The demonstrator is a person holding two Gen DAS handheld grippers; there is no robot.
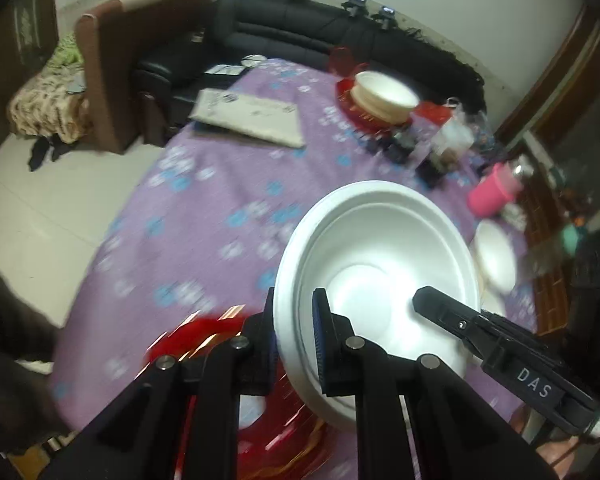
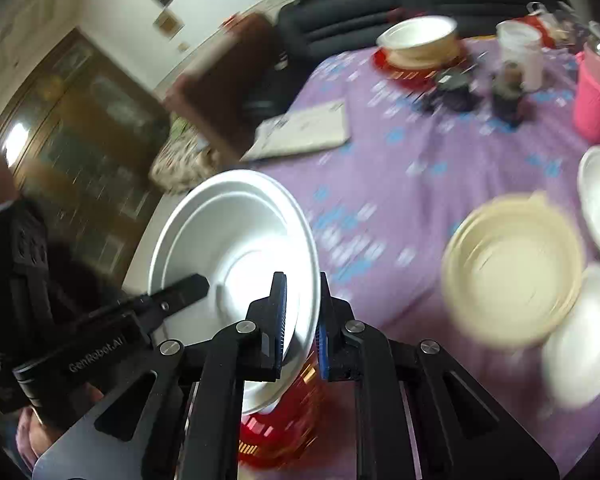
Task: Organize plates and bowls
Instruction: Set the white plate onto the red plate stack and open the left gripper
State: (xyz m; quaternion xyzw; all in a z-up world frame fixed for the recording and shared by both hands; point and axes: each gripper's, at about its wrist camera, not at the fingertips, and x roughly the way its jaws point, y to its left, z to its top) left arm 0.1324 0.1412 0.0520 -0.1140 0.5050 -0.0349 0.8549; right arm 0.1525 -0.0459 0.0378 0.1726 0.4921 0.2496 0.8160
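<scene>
**A:** Where's your white foam bowl [image 1: 376,280] right now?

**B:** Lower centre of both views, tilted, above the purple tablecloth [image 1: 204,200]. Your left gripper [image 1: 296,336] is clamped tight on one side of its rim, and your right gripper [image 2: 302,320] is pinching the opposite side.

**A:** What else?

**B:** A beige bowl [image 2: 514,270] sits blurry at right, and there's a red plate [image 2: 280,428] under the white bowl.

White bowl [image 1: 380,264], matt, smooth, foam-like, lifted above a table covered in soft purple printed cloth [image 1: 220,184]. Gripping its rim, matt black plastic fingers [image 1: 324,344] with ribbed blue pads and shiny metal pins. Below the bowl, glossy red plastic plates [image 2: 280,428]. Right of the bowl, a matt cream bowl [image 2: 512,272]. Beyond the table, a glossy black leather-look sofa [image 1: 292,28].
</scene>
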